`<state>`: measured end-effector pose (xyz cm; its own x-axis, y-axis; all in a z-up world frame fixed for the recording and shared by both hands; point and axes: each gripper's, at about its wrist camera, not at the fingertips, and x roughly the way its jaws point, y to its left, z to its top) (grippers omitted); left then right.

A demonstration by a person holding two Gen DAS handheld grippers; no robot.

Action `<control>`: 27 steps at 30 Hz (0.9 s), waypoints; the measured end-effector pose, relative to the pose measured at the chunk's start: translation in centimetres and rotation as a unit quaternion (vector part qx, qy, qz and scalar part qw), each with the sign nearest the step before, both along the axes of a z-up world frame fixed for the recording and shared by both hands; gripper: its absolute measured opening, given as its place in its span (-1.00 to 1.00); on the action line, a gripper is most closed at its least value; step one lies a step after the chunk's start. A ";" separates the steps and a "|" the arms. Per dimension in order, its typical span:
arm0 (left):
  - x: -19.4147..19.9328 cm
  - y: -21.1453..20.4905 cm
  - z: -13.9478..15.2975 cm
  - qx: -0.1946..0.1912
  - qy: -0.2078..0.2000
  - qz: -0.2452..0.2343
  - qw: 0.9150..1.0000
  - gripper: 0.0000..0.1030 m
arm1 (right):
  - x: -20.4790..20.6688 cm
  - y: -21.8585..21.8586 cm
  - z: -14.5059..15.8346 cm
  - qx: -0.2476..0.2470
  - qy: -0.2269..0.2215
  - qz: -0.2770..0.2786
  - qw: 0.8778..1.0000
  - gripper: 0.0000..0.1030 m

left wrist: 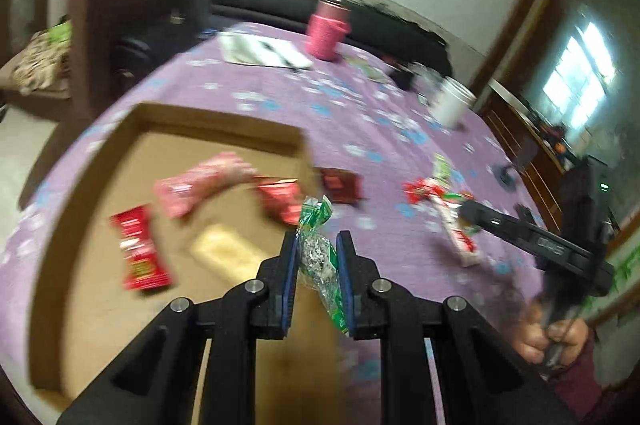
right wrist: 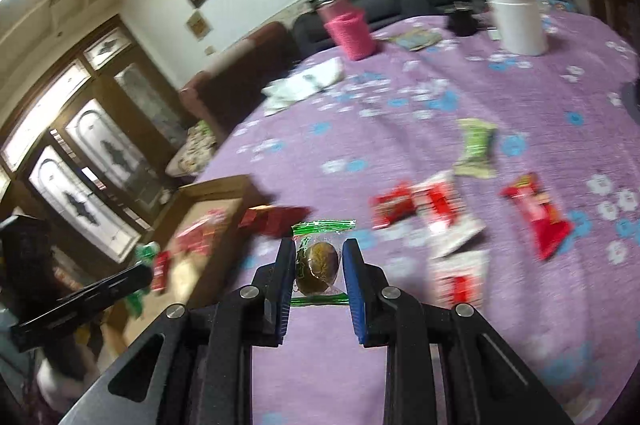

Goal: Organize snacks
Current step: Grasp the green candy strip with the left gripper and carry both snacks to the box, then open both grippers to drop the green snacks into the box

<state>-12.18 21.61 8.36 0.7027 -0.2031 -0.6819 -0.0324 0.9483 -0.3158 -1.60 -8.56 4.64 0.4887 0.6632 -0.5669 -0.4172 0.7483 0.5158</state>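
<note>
- My left gripper [left wrist: 317, 257] pinches a crinkled green-and-clear snack packet [left wrist: 318, 249], held just over the cardboard box's [left wrist: 80, 193] near edge.
- My right gripper [right wrist: 318, 265] pinches a clear packet with green ends [right wrist: 320, 263] and a round brown piece inside, above the purple flowered tablecloth [right wrist: 400, 129].
- In the box I count four snacks: two red, one pink, one pale.
- Loose on the cloth: several red-and-white packets and one light green packet [right wrist: 476, 147].
- All printing is too blurred to read.
- Farther off: one pink bottle [right wrist: 350, 31], one white tub [right wrist: 518, 19].
</note>
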 end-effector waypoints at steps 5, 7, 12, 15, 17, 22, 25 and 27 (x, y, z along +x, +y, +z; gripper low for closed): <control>-2.1 3.8 -0.9 0.000 0.006 0.040 0.999 -0.64 | -2.1 5.4 1.9 0.001 -0.008 0.067 0.998 -0.48; -2.5 4.9 -1.5 -0.002 0.010 0.050 0.999 -0.64 | -2.8 7.7 2.2 -0.005 -0.010 0.092 0.996 -0.48; -3.2 6.2 -2.6 -0.001 0.022 0.061 0.998 -0.64 | -4.6 13.1 1.8 -0.031 -0.009 0.143 0.989 -0.48; -3.2 6.7 -3.1 -0.006 0.027 0.065 0.998 -0.64 | -5.3 15.8 0.9 -0.049 -0.006 0.166 0.985 -0.48; -3.5 6.9 -3.3 -0.010 0.028 0.066 0.997 -0.55 | -5.8 17.4 0.2 -0.061 -0.004 0.178 0.982 -0.48; -4.0 7.3 -2.6 -0.024 0.012 0.069 0.997 0.12 | -6.6 19.9 -1.0 -0.093 -0.016 0.191 0.977 -0.46; -4.4 7.7 -1.8 -0.035 -0.004 0.078 0.996 0.50 | -6.9 19.9 -0.8 -0.095 -0.023 0.191 0.977 -0.37; -4.6 7.8 -1.2 -0.042 -0.010 0.083 0.996 0.62 | -6.7 18.8 0.0 -0.083 -0.028 0.178 0.980 -0.25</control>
<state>-16.76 29.42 7.11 0.7452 -0.1377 -0.6525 -0.1795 0.9009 -0.3952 -8.33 10.24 4.60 0.2762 0.6991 -0.6595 -0.6921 0.6208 0.3682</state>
